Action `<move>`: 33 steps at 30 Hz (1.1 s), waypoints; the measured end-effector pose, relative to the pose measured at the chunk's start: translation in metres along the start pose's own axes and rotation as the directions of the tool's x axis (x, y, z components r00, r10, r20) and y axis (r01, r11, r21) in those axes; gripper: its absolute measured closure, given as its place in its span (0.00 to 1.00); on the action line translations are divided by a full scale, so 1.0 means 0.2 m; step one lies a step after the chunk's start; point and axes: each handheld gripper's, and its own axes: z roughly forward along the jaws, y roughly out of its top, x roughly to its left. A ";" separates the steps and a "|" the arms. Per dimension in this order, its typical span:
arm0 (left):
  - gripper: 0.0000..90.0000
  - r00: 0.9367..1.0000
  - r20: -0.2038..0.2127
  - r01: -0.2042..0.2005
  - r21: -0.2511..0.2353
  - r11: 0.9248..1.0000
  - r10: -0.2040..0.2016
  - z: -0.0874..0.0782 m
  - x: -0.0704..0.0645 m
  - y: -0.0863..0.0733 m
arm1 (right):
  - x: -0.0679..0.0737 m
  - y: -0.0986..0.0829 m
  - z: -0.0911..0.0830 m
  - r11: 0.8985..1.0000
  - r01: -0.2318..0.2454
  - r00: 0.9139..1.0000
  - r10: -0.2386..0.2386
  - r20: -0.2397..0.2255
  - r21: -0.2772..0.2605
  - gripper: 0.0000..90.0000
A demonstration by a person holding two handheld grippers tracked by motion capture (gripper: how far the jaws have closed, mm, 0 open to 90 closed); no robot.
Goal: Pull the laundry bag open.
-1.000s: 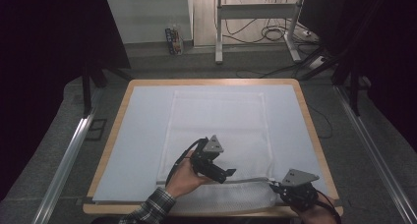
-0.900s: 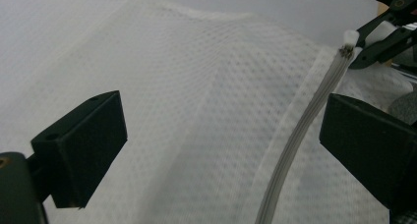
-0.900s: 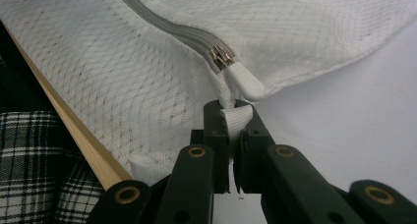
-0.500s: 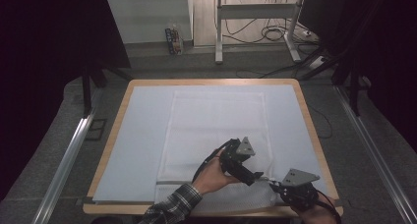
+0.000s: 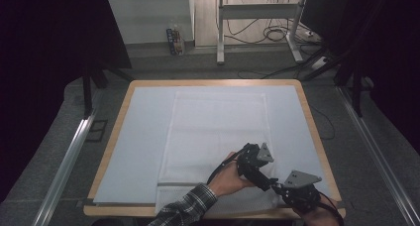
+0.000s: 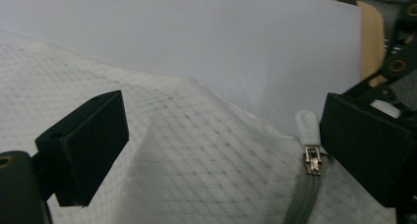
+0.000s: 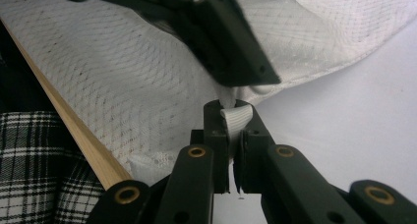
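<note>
A white mesh bag point(image 5: 218, 129) lies flat on the pale mat, its grey zipper point(image 6: 301, 197) running along the near edge. My left gripper point(image 5: 267, 180) hovers over the bag's near right corner. In the left gripper view it point(image 6: 223, 150) is open, and the white zipper pull point(image 6: 308, 127) lies just inside its right jaw. My right gripper point(image 5: 280, 187) sits at the table's near right corner. In the right gripper view it point(image 7: 235, 117) is shut on a white fabric tab at the bag's corner, with the left gripper's black jaw just beyond it.
The wooden table rim point(image 5: 317, 137) frames the pale mat point(image 5: 143, 132). A plaid sleeve point(image 5: 185, 206) reaches in from the near edge. Metal rails, a desk frame and cables stand on the floor beyond the table.
My left gripper has moved right along the bag's near edge, closing in on the right gripper. The right gripper has stayed where it was.
</note>
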 end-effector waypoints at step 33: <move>0.53 0.973 0.208 0.105 -0.003 0.994 -0.102 -0.20 0.09 -0.15 | 0.01 0.01 0.00 0.998 0.059 0.997 -0.060 0.058 0.012 0.94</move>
